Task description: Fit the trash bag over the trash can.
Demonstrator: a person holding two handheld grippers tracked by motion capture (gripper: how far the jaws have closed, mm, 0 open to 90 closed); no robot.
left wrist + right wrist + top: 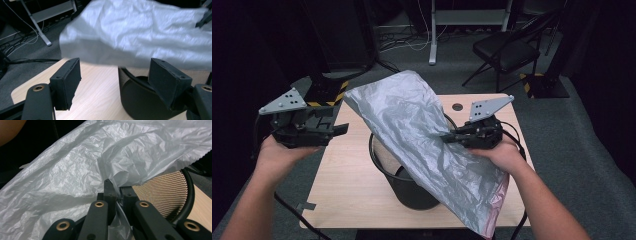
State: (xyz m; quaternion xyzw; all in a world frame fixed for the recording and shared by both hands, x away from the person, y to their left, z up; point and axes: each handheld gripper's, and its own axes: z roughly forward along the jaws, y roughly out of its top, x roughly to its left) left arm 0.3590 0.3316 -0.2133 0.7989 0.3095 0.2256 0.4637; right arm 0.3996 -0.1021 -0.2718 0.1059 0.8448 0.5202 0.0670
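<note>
Plastic dominates the middle of the high view: a large, crinkled grey bag hangs in a slanted sheet from the upper centre of the frame down to the lower right, where its bottom edge shows a faint pink tint. It drapes over a black mesh bin that stands on the light wooden bench, covering most of the bin's opening so that only the left part of the rim and the dark wall show.

At the right of centre in the high view, the right tongs are pressed together on a fold of the bag, held by the right hand. In the right gripper view the two black jaws meet with thin plastic pinched between them, and the bin's mesh shows at the right of the frame beneath the sheet.

At the left of the high view, the left tongs sit in the left hand, clear of the bag and pointing toward it. In the left gripper view the jaws stand spread wide apart with nothing between them, the bag hanging across the upper frame and the bin's rim at the lower right.

A folding chair stands on the floor at the upper right, beyond the bench.
</note>
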